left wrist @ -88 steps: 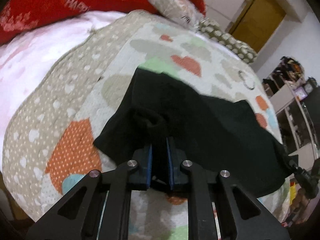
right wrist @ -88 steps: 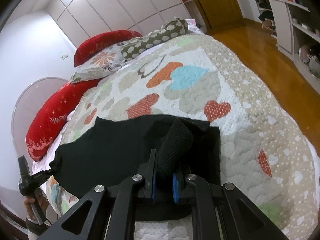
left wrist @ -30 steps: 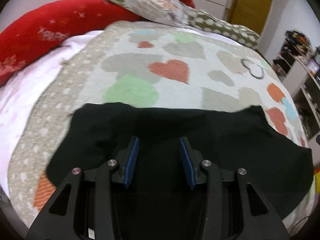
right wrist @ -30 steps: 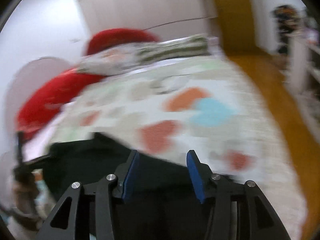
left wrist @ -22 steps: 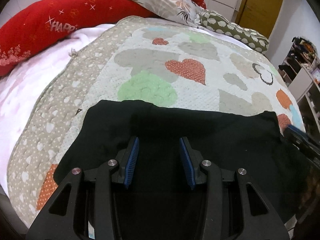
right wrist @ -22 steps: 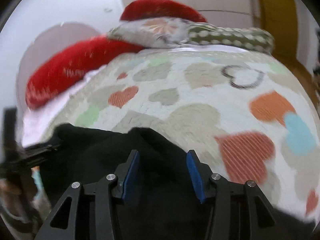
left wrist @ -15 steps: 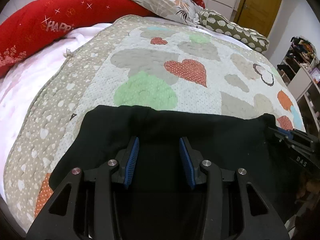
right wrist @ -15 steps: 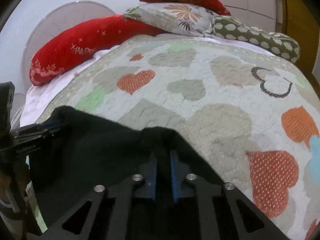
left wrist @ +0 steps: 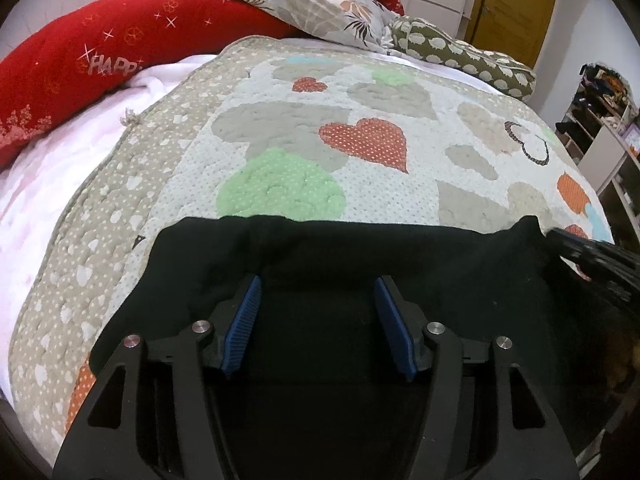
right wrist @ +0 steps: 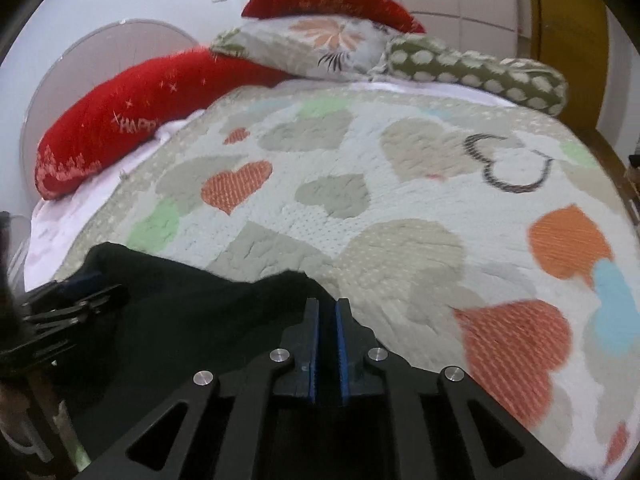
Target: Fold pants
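The black pants point(left wrist: 360, 252) lie spread across the near edge of the heart-patterned quilt point(left wrist: 360, 112). My left gripper point(left wrist: 318, 292) is open, its blue pads hovering over the pants' left part. My right gripper point(right wrist: 327, 312) is shut on the pants point(right wrist: 192, 308) at their right far edge, which it pinches into a small peak. The right gripper also shows at the right of the left wrist view point(left wrist: 580, 252); the left gripper shows at the left of the right wrist view point(right wrist: 72, 304).
Red bolsters point(left wrist: 80, 60), a floral pillow point(left wrist: 320, 4) and a green spotted bolster point(left wrist: 460, 56) line the head of the bed. A yellow door point(left wrist: 516, 4) and shelves point(left wrist: 608, 128) stand at the right. Open quilt lies beyond the pants.
Both grippers let go of the pants and opened. The right gripper then swung left and closed on the pants' far right edge. The left gripper stayed open over the cloth.
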Available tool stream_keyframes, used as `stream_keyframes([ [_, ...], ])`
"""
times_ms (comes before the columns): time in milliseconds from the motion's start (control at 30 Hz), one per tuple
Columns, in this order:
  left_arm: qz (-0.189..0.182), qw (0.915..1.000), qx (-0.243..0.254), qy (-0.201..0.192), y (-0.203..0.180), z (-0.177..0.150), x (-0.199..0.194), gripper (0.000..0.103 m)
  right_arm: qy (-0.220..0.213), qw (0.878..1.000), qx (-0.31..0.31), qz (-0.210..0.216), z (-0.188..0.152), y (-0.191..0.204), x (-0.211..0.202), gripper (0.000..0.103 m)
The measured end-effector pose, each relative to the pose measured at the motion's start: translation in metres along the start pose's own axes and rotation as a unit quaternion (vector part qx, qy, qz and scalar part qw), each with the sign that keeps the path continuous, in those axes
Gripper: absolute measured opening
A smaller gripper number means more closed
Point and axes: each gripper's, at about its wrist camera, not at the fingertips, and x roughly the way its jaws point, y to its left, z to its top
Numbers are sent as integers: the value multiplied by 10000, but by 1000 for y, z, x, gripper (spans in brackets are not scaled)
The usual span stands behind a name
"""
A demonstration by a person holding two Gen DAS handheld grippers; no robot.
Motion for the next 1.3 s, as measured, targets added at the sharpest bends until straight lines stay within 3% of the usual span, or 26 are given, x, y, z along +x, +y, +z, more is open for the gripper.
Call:
stream_keyframes([
  [67, -22, 10000, -33, 11, 0, -2, -5, 59, -136, 9999, 30, 13, -9, 0, -23, 10],
  [233, -27, 10000, -39, -36, -3, -9, -23, 59, -166, 9996, 170, 154, -42, 2, -57, 28],
  [533, -290, 9995, -45, -150, -6, -42, -52, 59, 58, 9993, 324, -186, -105, -14, -85, 28],
  [733, -368, 9992, -165, -3, -4, -62, -42, 60, 114, 9965, 707, -421, -133, -42, -96, 32],
  [867, -380, 9991, -114, -118, -12, -67, -39, 75, 77, 9956, 854, -381, -143, -54, -92, 33],
  [1000, -188, 9998, 51, -107, -21, -67, -38, 76, 86, 9954, 863, -408, -143, -53, -97, 33],
  [1300, -427, 9989, 141, -151, -36, -64, -50, 76, 12, 9923, 1065, -633, -167, -78, -130, 36],
])
